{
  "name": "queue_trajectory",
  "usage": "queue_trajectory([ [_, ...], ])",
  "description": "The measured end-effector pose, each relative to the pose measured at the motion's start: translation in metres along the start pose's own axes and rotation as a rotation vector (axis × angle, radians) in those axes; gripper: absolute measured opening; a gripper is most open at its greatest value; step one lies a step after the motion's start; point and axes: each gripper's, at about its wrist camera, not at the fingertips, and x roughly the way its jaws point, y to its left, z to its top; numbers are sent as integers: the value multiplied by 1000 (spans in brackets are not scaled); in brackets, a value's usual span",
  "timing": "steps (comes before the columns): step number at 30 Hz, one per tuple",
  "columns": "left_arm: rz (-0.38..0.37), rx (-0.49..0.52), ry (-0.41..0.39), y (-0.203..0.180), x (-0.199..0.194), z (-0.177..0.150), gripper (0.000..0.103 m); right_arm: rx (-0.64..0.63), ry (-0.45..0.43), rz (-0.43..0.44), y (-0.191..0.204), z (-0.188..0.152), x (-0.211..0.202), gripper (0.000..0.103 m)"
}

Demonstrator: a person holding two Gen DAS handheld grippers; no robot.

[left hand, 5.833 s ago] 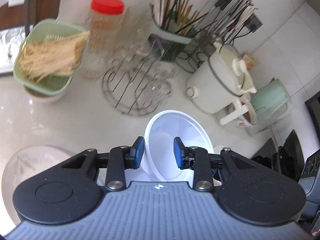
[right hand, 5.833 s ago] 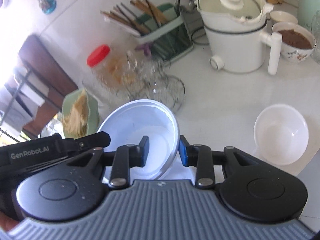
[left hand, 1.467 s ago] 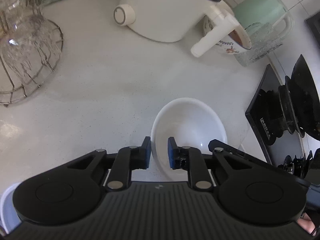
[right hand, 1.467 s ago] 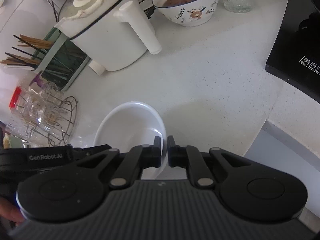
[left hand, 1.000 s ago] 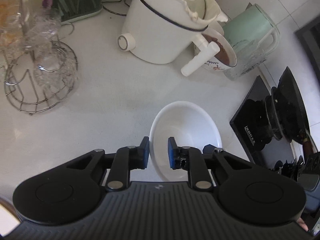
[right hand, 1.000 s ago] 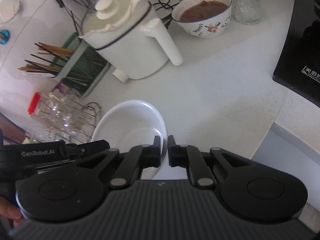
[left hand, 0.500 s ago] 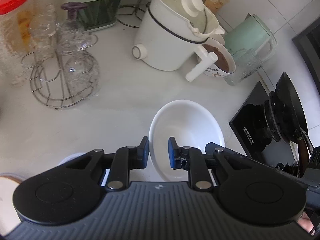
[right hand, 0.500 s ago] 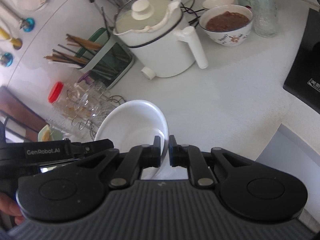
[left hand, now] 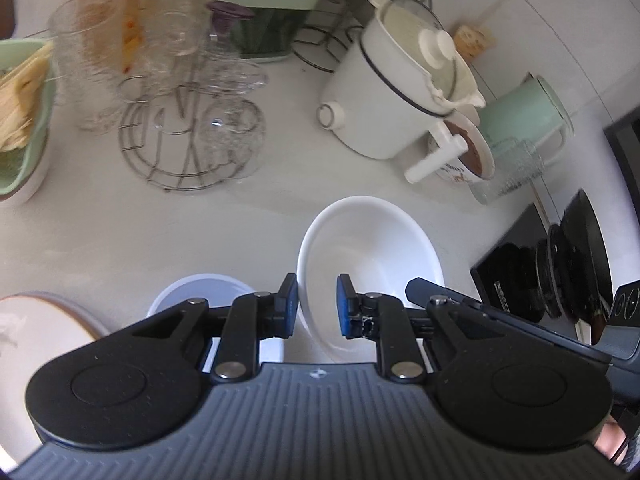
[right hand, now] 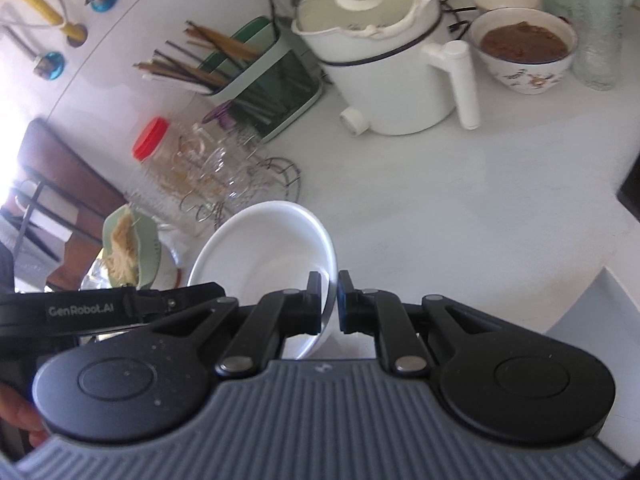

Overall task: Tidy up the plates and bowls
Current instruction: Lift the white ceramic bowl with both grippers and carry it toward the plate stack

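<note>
Above counter (left hand: 100,232): one white bowl (left hand: 372,248), two grippers clamping rim; one bluish bowl (left hand: 200,292) below.

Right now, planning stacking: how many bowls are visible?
4: white bowl held by left gripper and right gripper; pale blue bowl on the counter; floral bowl beside the white pot; small bowl behind that. Others may be hidden.

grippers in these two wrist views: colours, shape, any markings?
Both match: the left gripper and the right gripper have black linkage arms with silver pivot pins, round black side housings and a ribbed grey body. Blue pads line the fingers. White "GenRobot.AI" lettering marks the left one's side. No cables or sleeves show.
</note>
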Motion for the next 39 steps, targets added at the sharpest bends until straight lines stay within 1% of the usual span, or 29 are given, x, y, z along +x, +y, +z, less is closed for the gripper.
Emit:
queue_trajectory([
  [3,12,-34,-14,10,-5,-4,22,-43,11,12,10,2,6,12],
  [5,13,-70,-9,18,-6,-6,22,-71,22,16,16,1,9,12],
  [7,27,-84,-12,23,-8,-9,22,-101,33,17,21,0,11,12],
  [10,44,-115,-33,30,-12,-14,22,-123,64,31,25,-1,17,12],
  [13,67,-159,-56,42,-18,-21,22,-154,91,49,34,-2,25,12],
  [15,88,-196,-55,51,-19,-26,22,-182,116,54,41,-3,32,12],
  [17,113,-208,-60,56,-19,-29,22,-215,140,55,49,-4,39,12],
  [22,175,-234,-46,72,-16,-41,22,-277,208,57,61,-13,56,13],
  [26,183,-277,-26,87,-13,-52,22,-322,247,47,68,-23,67,13],
  [30,191,-286,-18,94,-10,-56,22,-348,250,50,73,-26,69,14],
  [31,195,-291,-13,96,-9,-56,27,-353,245,53,73,-27,70,15],
  [32,194,-296,-11,97,-8,-55,35,-359,236,56,73,-28,71,18],
  [33,189,-296,-13,98,-7,-54,40,-360,227,53,72,-28,71,29],
  [34,191,-288,-16,97,-8,-54,50,-352,217,46,72,-28,72,42],
  [35,202,-275,-18,96,-8,-53,54,-347,206,44,71,-28,71,45],
  [37,230,-239,-19,90,-9,-51,54,-337,191,62,70,-28,70,46],
  [39,245,-210,-26,85,-10,-49,55,-329,196,67,69,-28,77,45],
])
